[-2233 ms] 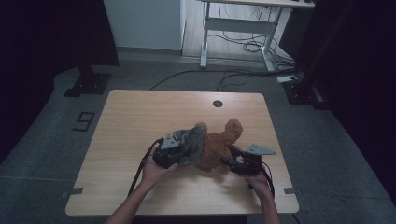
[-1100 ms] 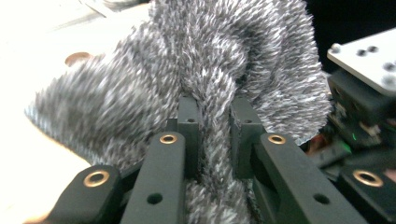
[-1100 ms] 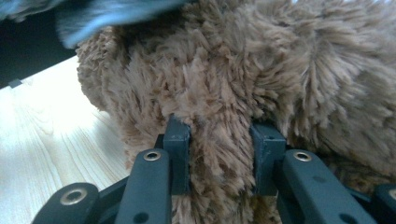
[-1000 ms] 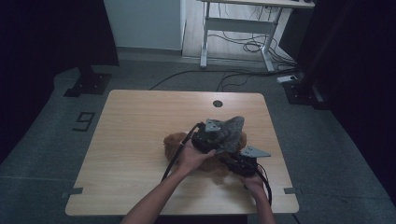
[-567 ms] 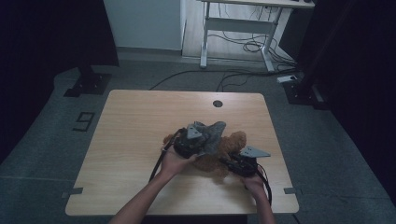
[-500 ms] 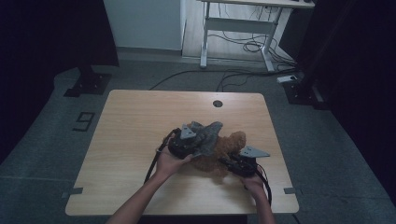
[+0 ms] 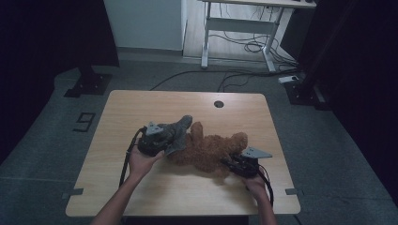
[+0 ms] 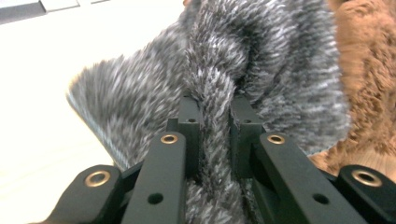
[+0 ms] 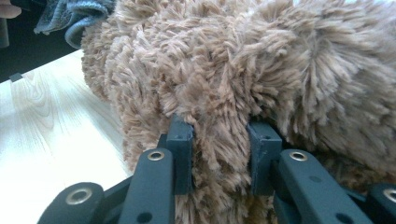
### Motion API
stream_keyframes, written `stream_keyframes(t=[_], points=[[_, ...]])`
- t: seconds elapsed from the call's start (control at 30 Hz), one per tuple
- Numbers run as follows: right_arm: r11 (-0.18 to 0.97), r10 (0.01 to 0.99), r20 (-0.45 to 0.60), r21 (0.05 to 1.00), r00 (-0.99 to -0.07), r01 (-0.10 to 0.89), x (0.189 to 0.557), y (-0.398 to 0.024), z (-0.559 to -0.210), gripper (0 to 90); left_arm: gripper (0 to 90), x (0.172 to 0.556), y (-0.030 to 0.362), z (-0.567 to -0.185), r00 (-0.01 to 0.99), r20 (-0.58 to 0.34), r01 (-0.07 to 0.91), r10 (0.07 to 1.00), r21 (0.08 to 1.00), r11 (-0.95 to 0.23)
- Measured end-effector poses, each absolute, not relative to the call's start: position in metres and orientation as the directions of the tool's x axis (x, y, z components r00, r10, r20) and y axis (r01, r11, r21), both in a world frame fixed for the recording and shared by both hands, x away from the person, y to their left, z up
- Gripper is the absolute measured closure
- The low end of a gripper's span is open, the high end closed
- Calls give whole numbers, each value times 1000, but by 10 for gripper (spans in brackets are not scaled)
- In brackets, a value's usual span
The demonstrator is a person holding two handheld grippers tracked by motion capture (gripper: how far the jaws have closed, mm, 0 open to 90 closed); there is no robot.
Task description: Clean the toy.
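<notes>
High view: my two grippers work on a brown plush bear (image 7: pixel 209 150) that lies near the middle of the wooden table (image 7: pixel 141 105).
Left gripper (image 8: pixel 214 112): my jaws are closed on a fold of grey furry cloth (image 8: pixel 261 60), which lies against the bear's left end.
Right gripper (image 9: pixel 219 135): my jaws pinch a tuft of the bear's brown fur, I think to keep the bear from sliding while the cloth is pulled.
Step in hand: probably I dress or undress the bear; which one I cannot tell.
Edges: my right gripper is rather near the front right edge.
Open room: the far and left parts of the table are free.
</notes>
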State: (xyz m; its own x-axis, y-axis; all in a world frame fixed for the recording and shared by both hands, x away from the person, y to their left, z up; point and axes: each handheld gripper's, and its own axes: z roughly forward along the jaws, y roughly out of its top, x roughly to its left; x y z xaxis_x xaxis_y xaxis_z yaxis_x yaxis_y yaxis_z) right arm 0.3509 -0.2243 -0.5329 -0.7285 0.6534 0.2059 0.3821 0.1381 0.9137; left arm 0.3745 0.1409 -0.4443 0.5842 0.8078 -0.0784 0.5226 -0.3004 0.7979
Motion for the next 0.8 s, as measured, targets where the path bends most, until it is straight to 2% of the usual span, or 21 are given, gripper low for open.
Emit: stream_keyframes(t=[0.13, 0.27, 0.43, 0.47, 0.63, 0.8], points=[[135, 654, 207, 914, -728, 382, 352, -225, -533, 682, 779, 376, 127, -437, 604, -67, 506, 794, 802, -317], [134, 652, 210, 914, -728, 384, 352, -225, -533, 682, 778, 378, 94, -431, 654, -72, 484, 753, 805, -344], [132, 653, 214, 912, -726, 388, 351, -225, -533, 682, 778, 379, 56, -437, 690, -20, 466, 724, 778, -422], [133, 654, 214, 912, -726, 388, 351, -226, -533, 682, 778, 380, 55, -441, 687, -12, 466, 727, 775, -427], [134, 643, 216, 913, -735, 386, 351, -225, -533, 681, 779, 382, 80, -448, 677, -102, 505, 729, 786, -358], [135, 643, 216, 912, -735, 386, 351, -225, -533, 681, 779, 373, 110, -442, 637, -64, 497, 769, 796, -345]])
